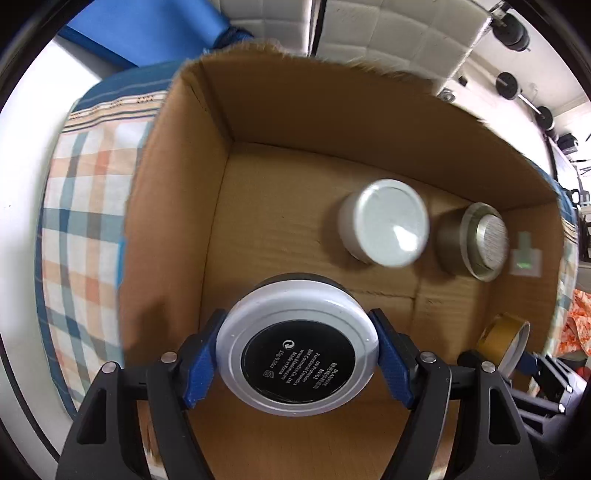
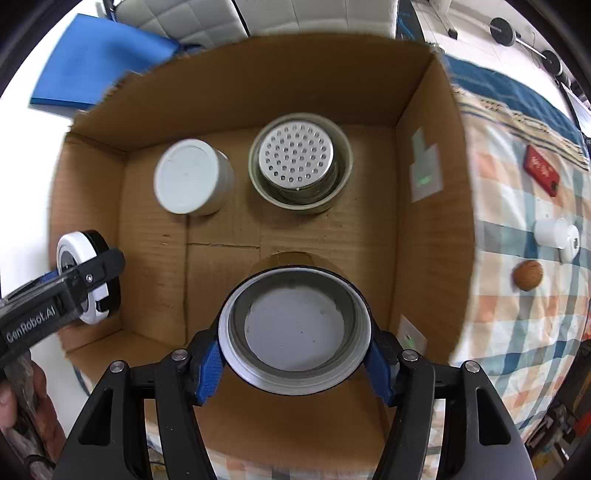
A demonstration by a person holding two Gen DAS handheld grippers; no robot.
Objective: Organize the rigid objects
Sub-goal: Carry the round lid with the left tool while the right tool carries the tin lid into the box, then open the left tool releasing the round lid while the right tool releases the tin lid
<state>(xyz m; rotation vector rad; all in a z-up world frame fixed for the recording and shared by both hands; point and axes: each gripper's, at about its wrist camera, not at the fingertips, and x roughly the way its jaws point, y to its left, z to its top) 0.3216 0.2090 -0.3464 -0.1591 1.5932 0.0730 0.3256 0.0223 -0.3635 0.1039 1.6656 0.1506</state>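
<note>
clamped edge-on in your left tool, the cosmetic compact hangs over the cardboard box; your right tool grips an open jar, mouth up, ready to join the white jar inside.

Probably a home room: checked tablecloth, white tufted upholstery, dumbbells beyond.

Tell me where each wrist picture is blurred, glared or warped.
Left wrist view: motion blur smears the cardboard box rim, and glare sits on the white jar lid; the compact in the left hand-held gripper stays sharp. Right wrist view: the fisheye bows the box walls, the checked cloth blurs at the edge, and the held cap is crisp.
</note>
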